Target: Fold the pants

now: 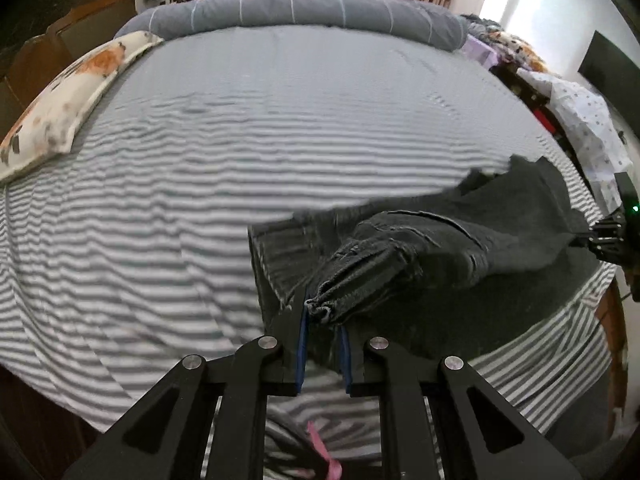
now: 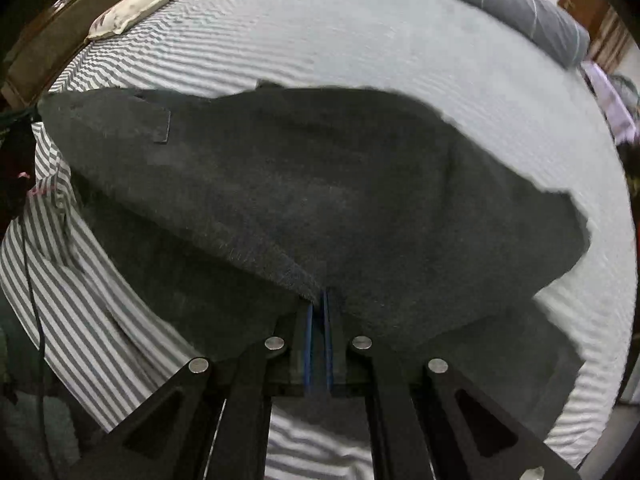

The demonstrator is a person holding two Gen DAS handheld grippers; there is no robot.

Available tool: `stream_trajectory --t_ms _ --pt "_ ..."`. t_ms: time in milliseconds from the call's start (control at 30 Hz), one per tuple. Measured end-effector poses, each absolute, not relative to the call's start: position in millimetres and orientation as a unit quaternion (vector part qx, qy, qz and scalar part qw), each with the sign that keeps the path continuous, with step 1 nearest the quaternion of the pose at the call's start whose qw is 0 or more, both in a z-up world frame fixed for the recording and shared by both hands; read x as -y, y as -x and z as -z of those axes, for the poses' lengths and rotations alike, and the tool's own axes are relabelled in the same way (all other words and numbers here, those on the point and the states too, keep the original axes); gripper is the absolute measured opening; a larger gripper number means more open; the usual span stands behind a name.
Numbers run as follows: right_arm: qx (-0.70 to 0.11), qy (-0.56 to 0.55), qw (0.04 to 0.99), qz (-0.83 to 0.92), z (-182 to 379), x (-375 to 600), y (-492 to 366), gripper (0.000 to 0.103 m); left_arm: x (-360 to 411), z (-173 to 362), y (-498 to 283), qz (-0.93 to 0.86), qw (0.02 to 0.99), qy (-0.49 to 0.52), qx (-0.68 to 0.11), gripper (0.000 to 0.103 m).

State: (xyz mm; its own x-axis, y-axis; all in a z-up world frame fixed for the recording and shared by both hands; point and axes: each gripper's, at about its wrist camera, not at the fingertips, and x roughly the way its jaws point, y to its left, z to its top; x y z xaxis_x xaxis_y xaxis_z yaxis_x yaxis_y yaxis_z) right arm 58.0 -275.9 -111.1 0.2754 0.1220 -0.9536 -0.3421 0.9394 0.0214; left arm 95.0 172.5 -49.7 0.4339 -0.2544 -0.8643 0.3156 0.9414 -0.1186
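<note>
The dark grey pants (image 1: 420, 248) hang lifted above the striped bed sheet (image 1: 180, 200). My left gripper (image 1: 323, 312) is shut on a bunched hem of the pants, which sticks up between its blue pads. The right gripper (image 1: 600, 236) shows at the far right of the left wrist view, gripping the other end. In the right wrist view the pants (image 2: 320, 184) spread wide and fill the middle. My right gripper (image 2: 319, 300) is shut on their near edge. The cloth sags between the two grippers and casts a shadow on the sheet.
A floral pillow (image 1: 68, 96) lies at the bed's left edge. A rolled grey blanket (image 1: 300, 12) lies across the far end. Piled clothes (image 1: 580, 120) sit off the right side. A pink strip (image 1: 324, 452) hangs below the left gripper. A black cable (image 2: 32, 280) runs on the left.
</note>
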Motion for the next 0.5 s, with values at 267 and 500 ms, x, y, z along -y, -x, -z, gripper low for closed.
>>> stream_trajectory --t_ms 267,500 --pt "-0.598 0.067 0.791 -0.111 148.5 270.0 -56.3 0.009 -170.4 90.5 -81.4 0.129 0.825 -0.021 -0.55 0.019" --pt "-0.588 0.006 0.803 -0.095 138.2 276.8 -52.3 0.042 -183.2 105.1 -78.6 0.105 0.803 0.042 -0.585 0.021"
